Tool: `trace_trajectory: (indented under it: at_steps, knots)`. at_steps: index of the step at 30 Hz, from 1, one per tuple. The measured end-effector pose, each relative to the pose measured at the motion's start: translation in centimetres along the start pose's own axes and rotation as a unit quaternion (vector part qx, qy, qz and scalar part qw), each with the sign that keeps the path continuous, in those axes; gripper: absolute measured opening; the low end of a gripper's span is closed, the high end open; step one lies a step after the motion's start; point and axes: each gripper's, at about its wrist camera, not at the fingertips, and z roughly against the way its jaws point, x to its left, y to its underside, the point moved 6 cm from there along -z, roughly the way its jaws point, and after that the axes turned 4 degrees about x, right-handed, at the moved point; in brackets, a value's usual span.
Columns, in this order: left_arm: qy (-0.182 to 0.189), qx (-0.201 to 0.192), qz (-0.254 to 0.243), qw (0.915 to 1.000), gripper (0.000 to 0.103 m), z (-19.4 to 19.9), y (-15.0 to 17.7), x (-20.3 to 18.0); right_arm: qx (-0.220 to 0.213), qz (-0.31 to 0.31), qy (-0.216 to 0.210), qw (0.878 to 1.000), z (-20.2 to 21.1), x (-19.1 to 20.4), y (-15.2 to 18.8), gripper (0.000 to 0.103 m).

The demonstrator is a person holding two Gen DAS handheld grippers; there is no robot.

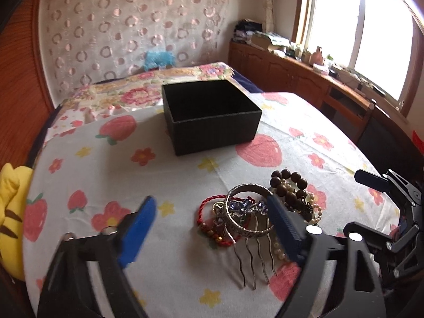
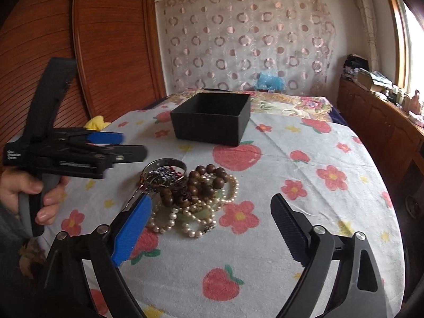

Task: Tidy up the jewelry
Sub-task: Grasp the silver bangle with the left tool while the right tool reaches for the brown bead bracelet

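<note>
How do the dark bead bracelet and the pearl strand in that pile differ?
The wooden bead bracelet has large, dark brown beads; the pearl strand has small, cream-white ones. The bracelet forms a compact bunch, while the pearls sprawl in several loose loops. The bracelet rests partly on top of the pearls. Both are round-beaded and lie tangled in one pile.

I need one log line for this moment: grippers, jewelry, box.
left gripper: open, over pile | right gripper: open | jewelry pile: on bedsheet | black box: empty

Box (image 1: 212,114) on desk (image 1: 106,180), toward far edge. Jewelry pile (image 1: 265,212) nearer camera, right of center: bangle (image 1: 249,212) atop comb (image 1: 254,254), bead bracelet (image 1: 288,188) behind, pearls (image 2: 196,217) at right. Bed (image 1: 148,90) behind the desk.
</note>
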Motion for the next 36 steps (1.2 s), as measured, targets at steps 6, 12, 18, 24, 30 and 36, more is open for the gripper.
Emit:
trace_trajectory:
  at_steps: [6, 12, 18, 24, 30, 36]
  knots:
    - [0.01, 0.04, -0.011, 0.9991, 0.055, -2.6, -0.1, -0.4, -0.003, 0.011, -0.004, 1.0, -0.1, 0.5, -0.7, 0.09]
    - [0.01, 0.061, -0.016, 0.998, 0.03, -3.5, 0.0, -0.6, 0.005, 0.014, -0.008, 1.0, -0.5, 0.7, -0.5, 0.09]
    - [0.039, 0.062, -0.009, 0.9973, 0.005, -3.2, 0.1, -0.4, 0.011, 0.015, -0.009, 1.0, -0.9, 0.7, -0.2, 0.09]
    - [0.027, 0.043, -0.01, 0.9986, 0.004, -2.1, 0.2, -0.5, 0.016, 0.018, -0.008, 1.0, -1.3, 0.3, -0.2, 0.09]
    - [0.029, -0.006, 0.014, 0.9995, 0.004, 0.7, -0.4, -0.2, 0.029, 0.024, -0.007, 0.999, -2.4, -0.7, -1.1, 0.079]
    - [0.018, -0.042, 0.03, 0.9985, 0.004, 2.7, -1.1, 0.1, 0.046, 0.033, -0.01, 0.998, -3.9, -1.2, -2.0, 0.072]
